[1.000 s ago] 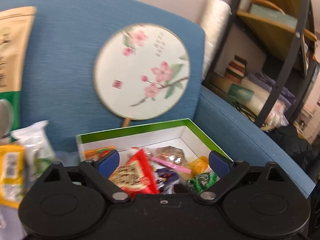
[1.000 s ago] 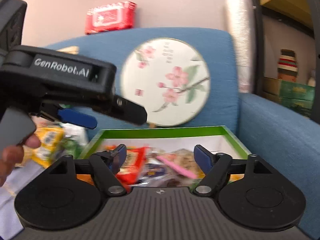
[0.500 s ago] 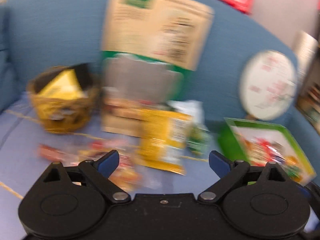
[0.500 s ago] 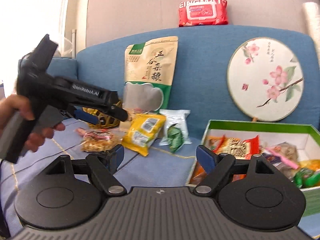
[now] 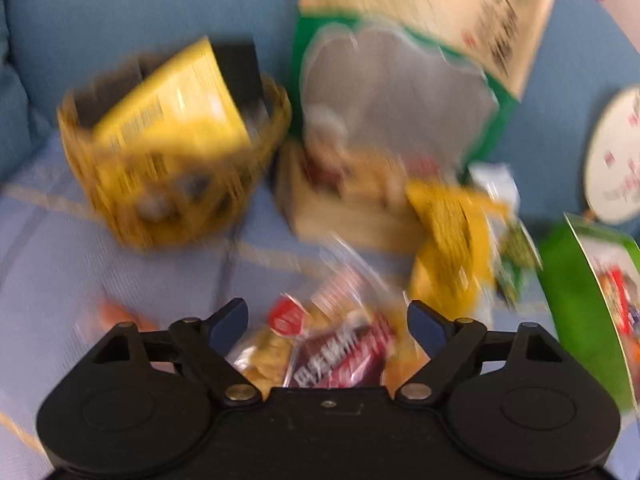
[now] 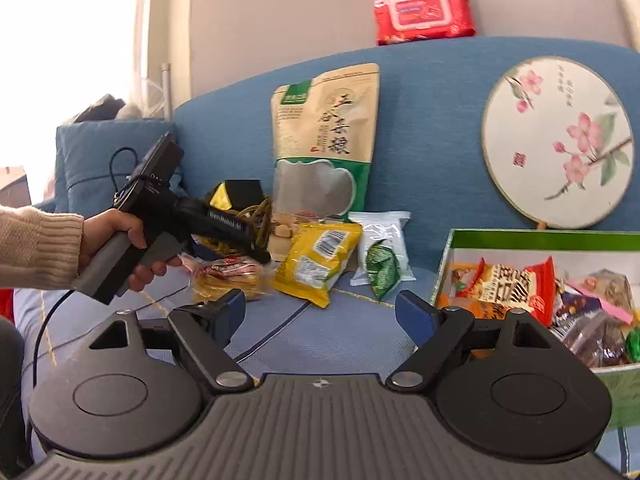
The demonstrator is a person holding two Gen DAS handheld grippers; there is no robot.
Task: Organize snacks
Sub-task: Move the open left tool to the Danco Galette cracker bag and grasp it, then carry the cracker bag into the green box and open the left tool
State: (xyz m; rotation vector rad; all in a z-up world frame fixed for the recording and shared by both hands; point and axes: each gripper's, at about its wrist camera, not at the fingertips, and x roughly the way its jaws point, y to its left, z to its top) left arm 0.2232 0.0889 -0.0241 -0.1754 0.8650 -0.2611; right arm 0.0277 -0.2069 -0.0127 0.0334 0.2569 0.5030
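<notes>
Cracker pack: the clear pack of round yellow crackers with a red label [image 6: 226, 278] lies on the pale blue seat cover, in front of the wicker basket. In your left wrist view it [image 5: 320, 348] sits right between your two fingers, low in the frame, though that view is blurred.
Left gripper: your left gripper [image 5: 326, 320] is spread wide over the cracker pack, with nothing clamped. From the right wrist view you see it [image 6: 256, 250] held in your left hand [image 6: 120, 248], tips just above the pack; contact cannot be judged.
Right gripper: your right gripper [image 6: 320, 312] is also spread wide and carries nothing, hanging over bare seat cover between the loose snacks and the box.
Yellow bag: a yellow snack bag [image 6: 318, 262] lies just right of the cracker pack, tilted.
White-green packet: a white packet with green print [image 6: 382, 254] lies beside the yellow bag, on its right.
Box: the green-rimmed white box [image 6: 540, 236] stands at your right, holding a heap of mixed snack packs, red and orange ones on top at the left.
Basket: the yellow wicker basket [image 5: 176, 176] stands at the back left with a yellow-and-black pack propped in it.
Tall pouch: a tan and green pouch [image 6: 326, 140] leans upright against the blue sofa back [image 6: 432, 100].
Fan: a round fan painted with pink blossoms [image 6: 558, 142] leans on the sofa back behind the box.
Wipes: a red pack of wipes [image 6: 424, 14] rests on top of the sofa back.
</notes>
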